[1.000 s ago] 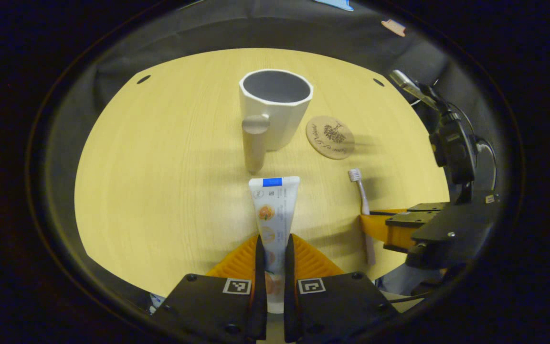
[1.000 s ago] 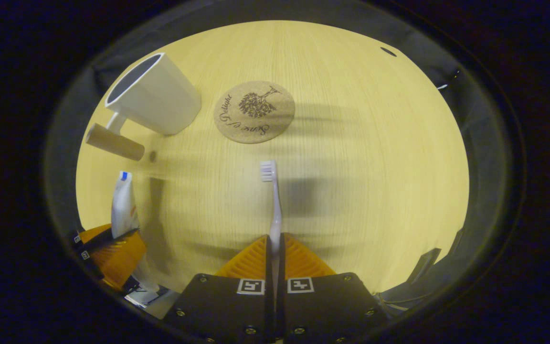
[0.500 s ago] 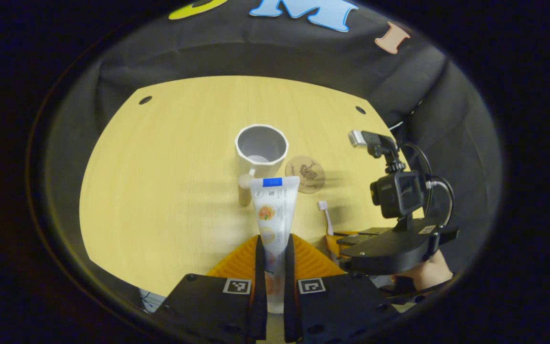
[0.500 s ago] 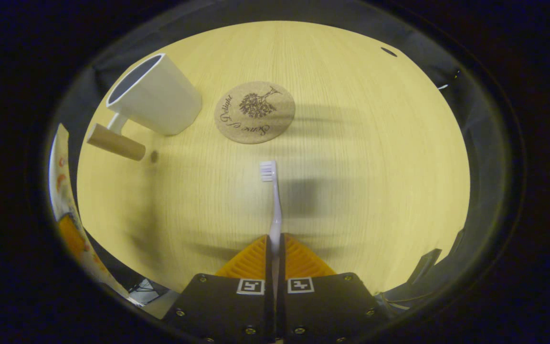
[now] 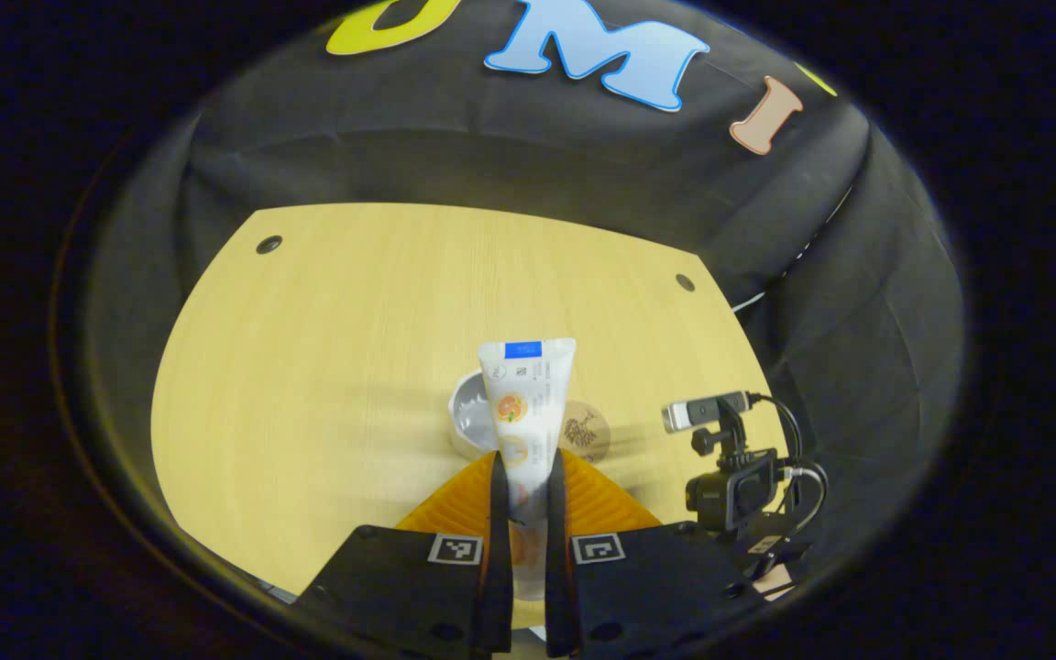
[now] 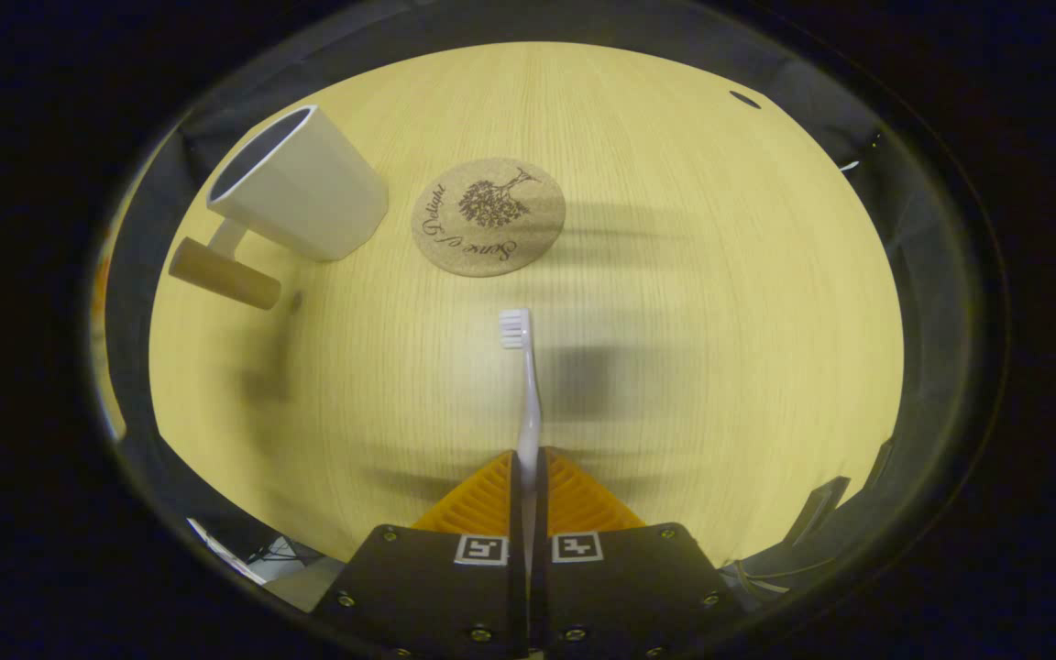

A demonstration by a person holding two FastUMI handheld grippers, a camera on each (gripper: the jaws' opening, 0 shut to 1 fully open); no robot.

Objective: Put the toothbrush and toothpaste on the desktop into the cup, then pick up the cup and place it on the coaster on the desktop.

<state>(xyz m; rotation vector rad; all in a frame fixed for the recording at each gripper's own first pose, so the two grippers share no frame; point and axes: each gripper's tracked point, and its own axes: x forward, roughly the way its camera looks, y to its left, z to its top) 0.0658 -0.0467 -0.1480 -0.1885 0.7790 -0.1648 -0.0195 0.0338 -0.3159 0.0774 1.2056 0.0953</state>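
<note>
Toothpaste pinched upright between the orange fingers of the left hand-held gripper, flat crimped end up, carried well above the desk. Seen in the left gripper view past the tube: white cup, mouth open upward, partly hidden behind the tube; round cork coaster just beside the cup on its right, not touching as far as can be told. Wide bare wood on the left and far side of the cup, out to the rounded desk edge and the two small dark holes near the far corners. Right hand-held gripper low on the right of that view, close to the desk's near right edge, camera on top, fingers hidden there. Toothbrush clamped by its handle between the closed orange fingers of the right hand-held gripper, bristle head pointing forward toward the coaster, held low over the desk; contact with the wood cannot be told. In the right gripper view, cup standing at upper left near the desk's left edge, wooden handle sticking out toward the near side, coaster close by on its right with a narrow strip of wood between. Open wood between bristles and coaster, and a broad bare stretch on the right out to the desk's curved edge.
</note>
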